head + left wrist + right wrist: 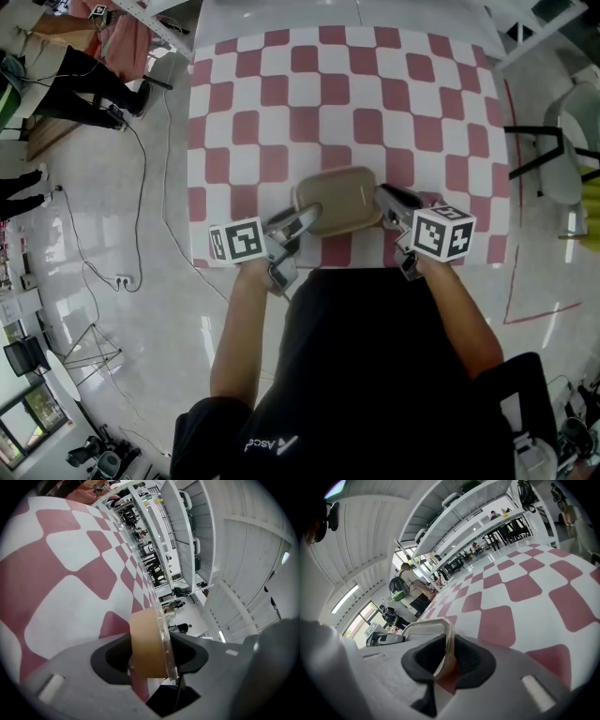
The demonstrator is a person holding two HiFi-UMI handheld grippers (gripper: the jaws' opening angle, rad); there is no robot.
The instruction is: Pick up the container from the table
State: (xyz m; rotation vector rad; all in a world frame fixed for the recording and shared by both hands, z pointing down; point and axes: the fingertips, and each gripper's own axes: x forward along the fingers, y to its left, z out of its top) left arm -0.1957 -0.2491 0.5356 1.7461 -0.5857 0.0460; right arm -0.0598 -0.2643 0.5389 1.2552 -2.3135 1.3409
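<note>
A tan rounded container (337, 199) with a clear lid is at the near edge of the red-and-white checked table (281, 112), between both grippers. My left gripper (305, 220) grips its left end. In the left gripper view the tan wall and clear lid rim (147, 644) sit between the black pads, which press on both sides. My right gripper (389, 202) holds the right end. In the right gripper view the thin rim of the container (436, 634) is pinched between the pads of the gripper (445, 660). I cannot tell whether the container rests on the table or is lifted.
The table's near edge runs just below the container. Cables (141, 187) trail over the floor at the left, where people (66, 56) stand. A chair (562, 141) and a red floor line (525, 281) are at the right.
</note>
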